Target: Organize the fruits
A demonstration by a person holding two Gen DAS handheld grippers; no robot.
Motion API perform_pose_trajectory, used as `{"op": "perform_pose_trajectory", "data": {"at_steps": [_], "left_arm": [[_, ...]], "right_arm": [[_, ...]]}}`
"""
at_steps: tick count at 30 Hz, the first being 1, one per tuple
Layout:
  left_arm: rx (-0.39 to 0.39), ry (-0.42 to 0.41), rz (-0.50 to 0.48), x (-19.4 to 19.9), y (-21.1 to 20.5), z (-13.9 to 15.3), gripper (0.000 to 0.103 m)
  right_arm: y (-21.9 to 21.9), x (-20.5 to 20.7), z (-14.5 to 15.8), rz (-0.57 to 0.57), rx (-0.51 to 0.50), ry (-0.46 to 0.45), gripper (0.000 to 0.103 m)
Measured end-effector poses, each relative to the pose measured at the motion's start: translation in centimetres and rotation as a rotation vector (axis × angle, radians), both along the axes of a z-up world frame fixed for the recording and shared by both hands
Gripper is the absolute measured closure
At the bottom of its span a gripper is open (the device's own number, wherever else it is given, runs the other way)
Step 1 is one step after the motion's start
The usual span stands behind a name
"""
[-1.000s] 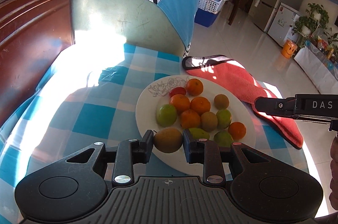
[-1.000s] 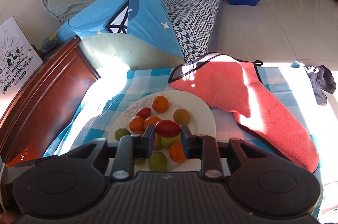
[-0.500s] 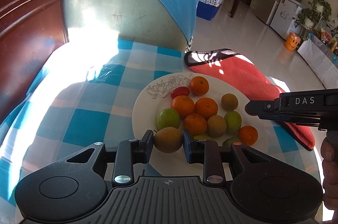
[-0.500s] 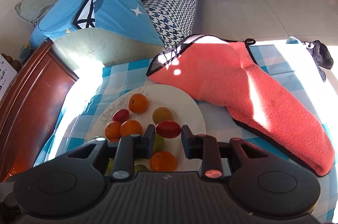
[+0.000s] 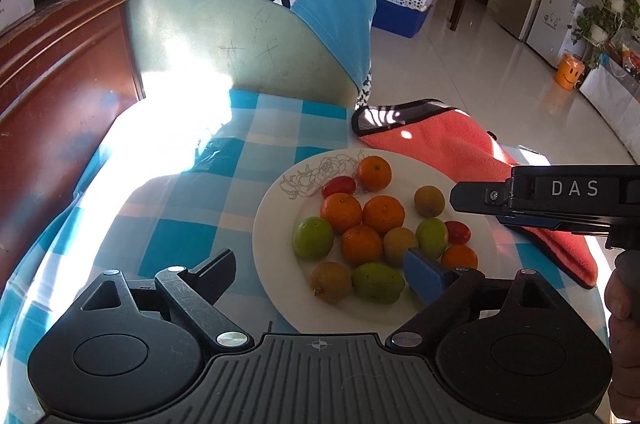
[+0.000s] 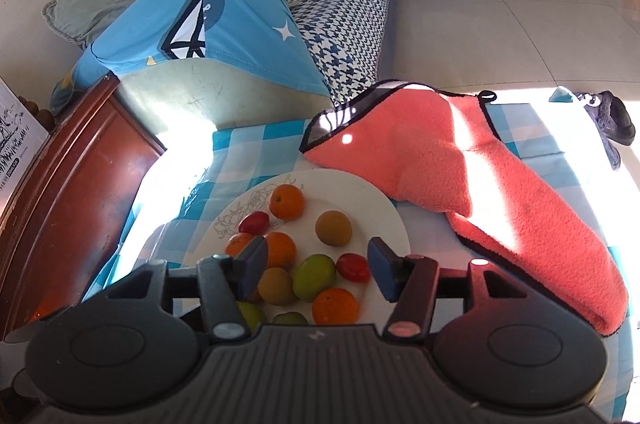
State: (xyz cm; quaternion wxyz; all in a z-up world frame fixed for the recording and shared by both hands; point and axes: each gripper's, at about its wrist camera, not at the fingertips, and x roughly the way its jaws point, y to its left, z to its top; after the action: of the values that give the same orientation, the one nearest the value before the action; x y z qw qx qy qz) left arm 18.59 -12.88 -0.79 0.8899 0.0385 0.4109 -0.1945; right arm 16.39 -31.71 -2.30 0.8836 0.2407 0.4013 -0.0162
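Both grippers hover over the white plate (image 5: 272, 224), jaws spread wide and empty: the left gripper (image 5: 320, 276) has a kiwi (image 5: 331, 282) lying just ahead, the right gripper (image 6: 318, 264) a cherry tomato (image 6: 353, 267) between its fingertips, likely so each fruit joins the pile

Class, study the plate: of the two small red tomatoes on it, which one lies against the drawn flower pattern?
The red tomato beside the topmost orange, at the plate's far rim. The other tomato lies on plain white, beside a green fruit.

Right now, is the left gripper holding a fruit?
No, the left gripper is open and empty above the white round plate.
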Motion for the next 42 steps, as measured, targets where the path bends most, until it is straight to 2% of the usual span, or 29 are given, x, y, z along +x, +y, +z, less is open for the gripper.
{"op": "perform_pose_trajectory", "data": {"at_steps": [9,17,23,30,42], "left_arm": [[0.041,0.008,0.011,-1.1,0.3,0.9,0.01],[0.064,0.029,0.042,-1.6,1.0,1.3,0.008],[0.089,0.054,0.073,-1.7,1.3,1.1,0.008],[0.118,0.07,0.123,-1.2,1.4,1.1,0.008],[0.173,0.082,0.163,-0.8,1.3,0.5,0.008]], "right_arm": [[0.6,-1.4,1.5,0.004,-0.069,-0.005,0.036],[1.2,-3.2,2.1,-0.023,-0.139,0.07,0.023],[2.3,-4.4,1.8,-0.02,-0.19,0.115,0.019],[3.5,-3.7,1.1,0.007,-0.227,0.181,0.015],[4.4,-3.3,0.7,0.002,-0.298,0.224,0.012]]}}
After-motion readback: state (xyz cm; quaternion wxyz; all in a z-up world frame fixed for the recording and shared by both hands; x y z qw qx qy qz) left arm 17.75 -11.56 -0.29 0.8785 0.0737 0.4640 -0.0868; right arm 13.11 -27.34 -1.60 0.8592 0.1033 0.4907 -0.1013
